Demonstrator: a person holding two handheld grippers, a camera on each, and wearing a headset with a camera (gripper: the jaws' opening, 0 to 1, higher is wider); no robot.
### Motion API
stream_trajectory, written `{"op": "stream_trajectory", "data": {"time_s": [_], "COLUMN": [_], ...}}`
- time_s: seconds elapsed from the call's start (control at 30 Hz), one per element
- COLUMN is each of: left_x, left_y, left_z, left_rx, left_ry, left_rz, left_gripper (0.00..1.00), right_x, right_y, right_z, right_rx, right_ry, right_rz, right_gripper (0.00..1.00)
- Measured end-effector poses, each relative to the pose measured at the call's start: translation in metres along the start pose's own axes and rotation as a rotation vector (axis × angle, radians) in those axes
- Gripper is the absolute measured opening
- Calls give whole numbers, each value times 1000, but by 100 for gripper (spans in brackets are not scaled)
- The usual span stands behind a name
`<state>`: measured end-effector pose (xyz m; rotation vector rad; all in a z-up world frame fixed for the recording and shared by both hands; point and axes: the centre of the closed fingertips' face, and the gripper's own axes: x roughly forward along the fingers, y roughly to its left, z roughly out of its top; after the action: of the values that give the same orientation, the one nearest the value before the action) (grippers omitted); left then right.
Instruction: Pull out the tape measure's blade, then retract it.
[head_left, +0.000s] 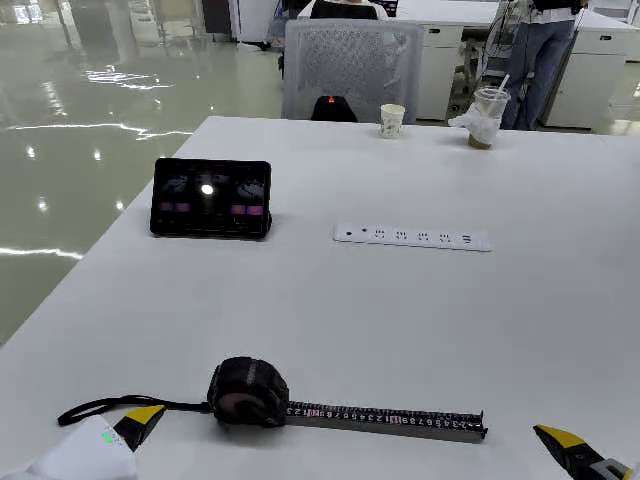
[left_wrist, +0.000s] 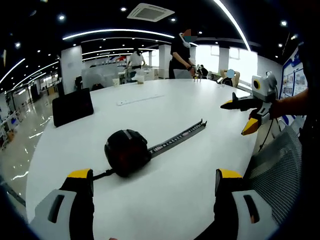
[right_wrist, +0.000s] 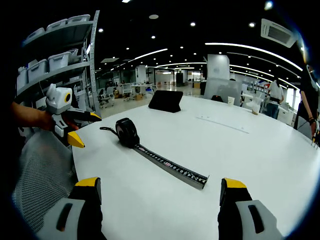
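A black tape measure (head_left: 248, 392) lies near the table's front edge, its blade (head_left: 388, 418) pulled out to the right and resting flat. A black wrist strap (head_left: 105, 407) trails off to its left. My left gripper (head_left: 140, 424) is just left of the case, open, with the case (left_wrist: 127, 151) a short way ahead between its yellow-tipped fingers (left_wrist: 80, 174). My right gripper (head_left: 570, 447) sits at the bottom right, open, a little beyond the blade's hooked end (right_wrist: 201, 179). Neither gripper touches the tape (right_wrist: 128, 131).
A dark tablet (head_left: 211, 197) stands at the left of the white table (head_left: 420, 310). A white power strip (head_left: 412, 238) lies mid-table. A paper cup (head_left: 392, 120) and a plastic cup (head_left: 487, 117) stand at the far edge, behind them a grey chair (head_left: 350, 70).
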<state>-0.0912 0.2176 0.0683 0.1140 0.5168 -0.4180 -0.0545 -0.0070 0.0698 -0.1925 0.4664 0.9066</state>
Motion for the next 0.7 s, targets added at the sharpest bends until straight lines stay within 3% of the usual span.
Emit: {"op": "stream_trajectory", "data": {"time_s": [0.43,0.7], "left_x": [-3,-1], "left_y": [-2,-7], "left_z": [9,12], "left_rx": [-70,-61], "left_ry": [-35,-33], "left_rz": [67,86], "left_gripper": [99,99], "right_x": [-1,-1], "right_y": [9,11], "right_z": [1,2], "right_rx": [15,29], "right_ry": [3,-6], "right_rz": [-18,-29], "right_gripper": [99,99]}}
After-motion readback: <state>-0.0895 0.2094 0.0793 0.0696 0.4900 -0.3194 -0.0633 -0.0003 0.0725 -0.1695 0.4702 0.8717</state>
